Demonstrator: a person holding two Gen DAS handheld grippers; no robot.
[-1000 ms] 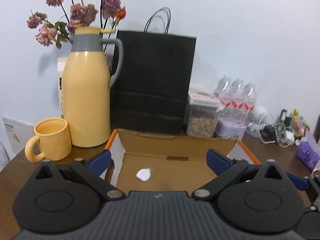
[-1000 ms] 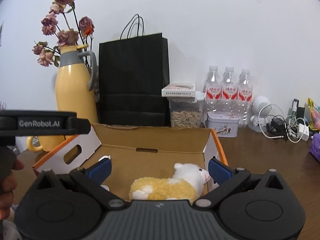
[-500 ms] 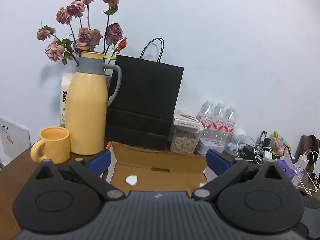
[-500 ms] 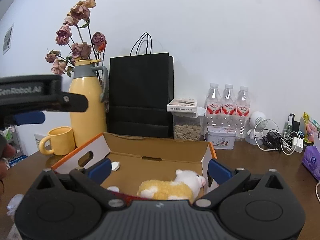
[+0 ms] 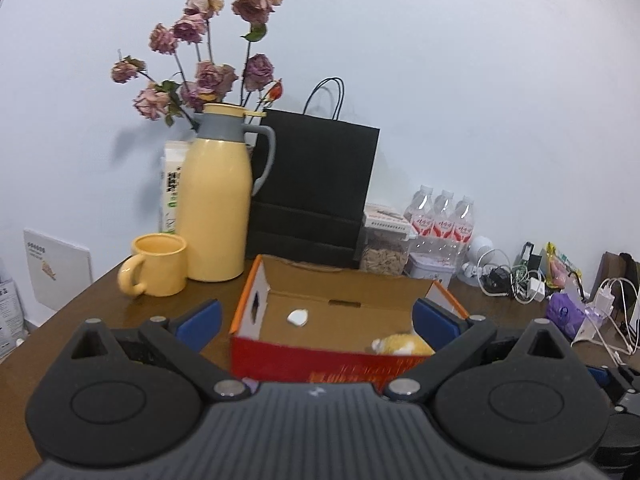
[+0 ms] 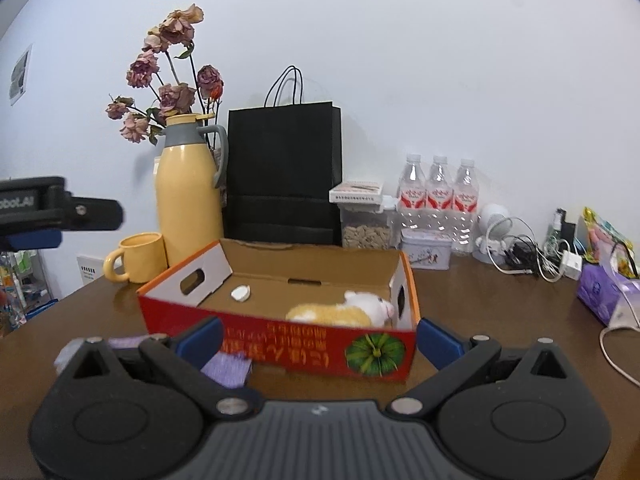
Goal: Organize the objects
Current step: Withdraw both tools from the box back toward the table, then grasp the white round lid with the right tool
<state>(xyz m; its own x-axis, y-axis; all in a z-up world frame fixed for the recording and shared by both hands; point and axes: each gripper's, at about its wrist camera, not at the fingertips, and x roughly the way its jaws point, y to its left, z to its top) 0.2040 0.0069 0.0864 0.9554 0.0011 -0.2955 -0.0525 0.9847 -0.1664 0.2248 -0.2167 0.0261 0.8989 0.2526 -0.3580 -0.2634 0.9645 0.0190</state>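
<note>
The near wall of the cardboard box (image 5: 320, 364) hid most of the plush toy (image 5: 404, 345) in the left wrist view, and the printing on that red wall was smeared by blur. In the right wrist view the toy's (image 6: 340, 312) lower body sat below the box (image 6: 280, 344) rim. A purple item (image 6: 228, 366) beside the box was partly covered by the right gripper (image 6: 318, 336) and too blurred to identify. The left gripper (image 6: 52, 216) was cut off by the frame's left edge. The flower stems (image 5: 208, 76) vanished behind the yellow flask (image 5: 214, 208), and the tangle of cables (image 6: 528, 256) was too small to sort out.
</note>
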